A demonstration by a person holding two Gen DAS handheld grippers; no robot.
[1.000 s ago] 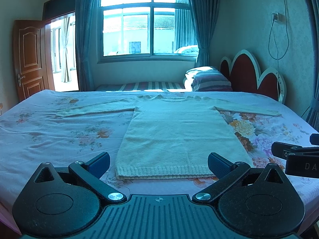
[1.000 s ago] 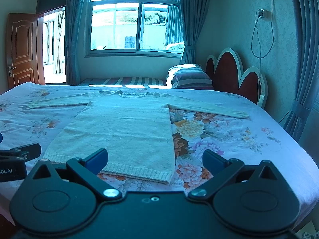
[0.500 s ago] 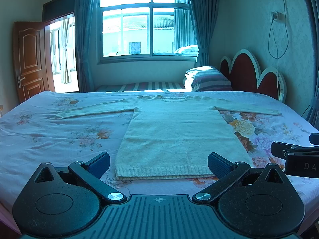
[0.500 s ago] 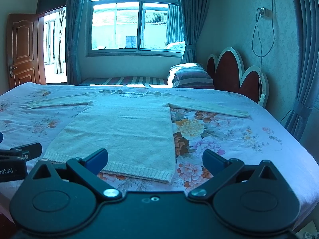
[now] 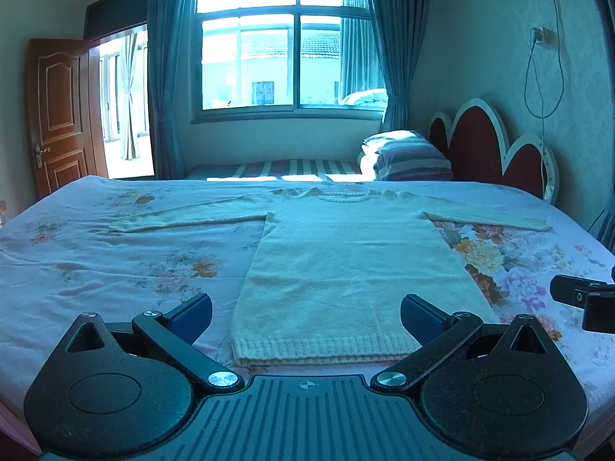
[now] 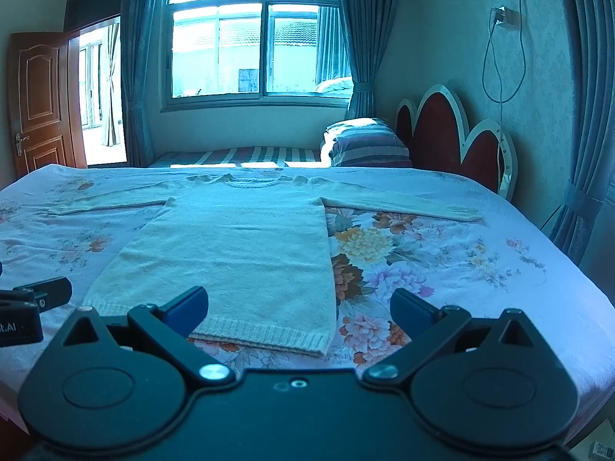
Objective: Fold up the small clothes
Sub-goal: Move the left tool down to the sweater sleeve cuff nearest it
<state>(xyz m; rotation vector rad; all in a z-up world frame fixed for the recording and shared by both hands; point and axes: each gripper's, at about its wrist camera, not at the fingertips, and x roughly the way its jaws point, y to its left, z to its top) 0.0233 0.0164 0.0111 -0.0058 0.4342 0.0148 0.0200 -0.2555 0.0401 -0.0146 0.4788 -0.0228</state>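
A pale cream knitted sweater (image 5: 346, 261) (image 6: 234, 246) lies flat on the bed, hem toward me, neck at the far side, both sleeves spread sideways. My left gripper (image 5: 306, 313) hovers open just before the ribbed hem, its blue pads wide apart with nothing between them. My right gripper (image 6: 299, 303) is also open and holds nothing, above the hem's right corner. Each gripper shows at the edge of the other's view: the right gripper (image 5: 584, 301) and the left gripper (image 6: 27, 307).
The bed's floral sheet (image 5: 115, 269) extends left and right of the sweater. A striped pillow stack (image 5: 407, 155) and red scalloped headboard (image 5: 492, 146) stand at the far right. A window (image 5: 284, 38), curtains and an open wooden door (image 5: 57, 111) line the back.
Both grippers have shifted very slightly, the views hardly differ. The sweater lies as before.
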